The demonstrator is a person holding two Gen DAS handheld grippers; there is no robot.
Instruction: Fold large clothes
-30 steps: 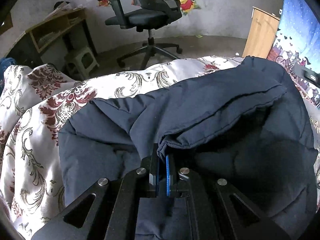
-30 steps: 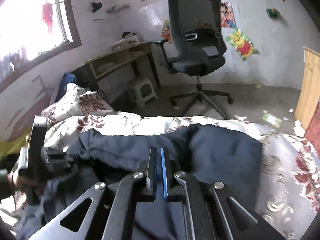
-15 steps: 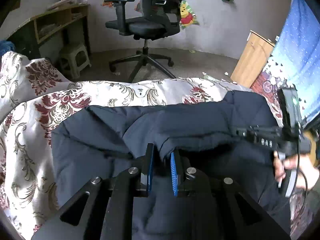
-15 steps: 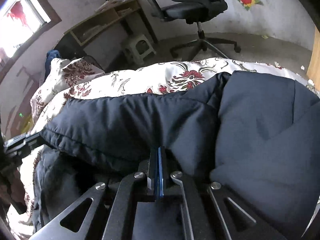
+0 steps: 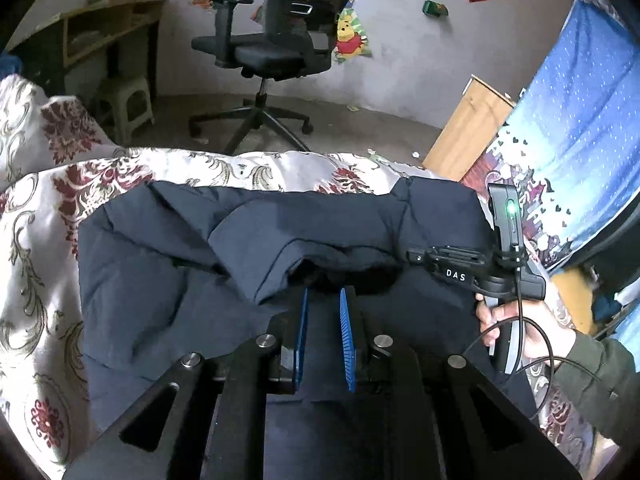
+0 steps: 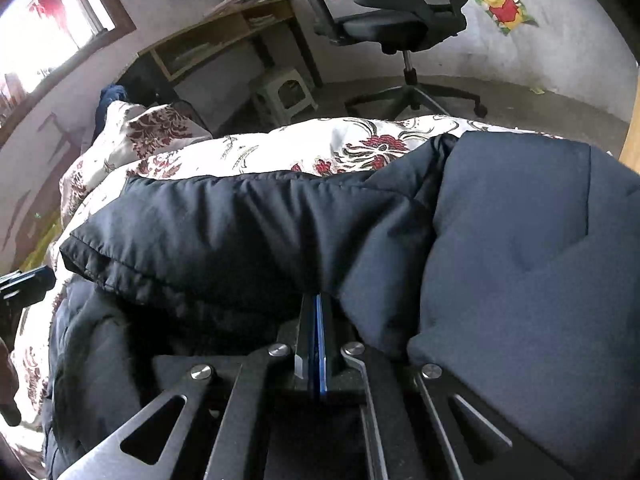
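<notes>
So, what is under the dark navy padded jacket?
The dark navy padded jacket lies on a white bedcover with dark red flower pattern, visible around its edges. What lies beneath the jacket's middle is covered.

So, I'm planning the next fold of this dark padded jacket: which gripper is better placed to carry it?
Probably the right gripper: its jaws are shut on the jacket fold. The left gripper is open, holding nothing, just short of the fabric edge.
</notes>
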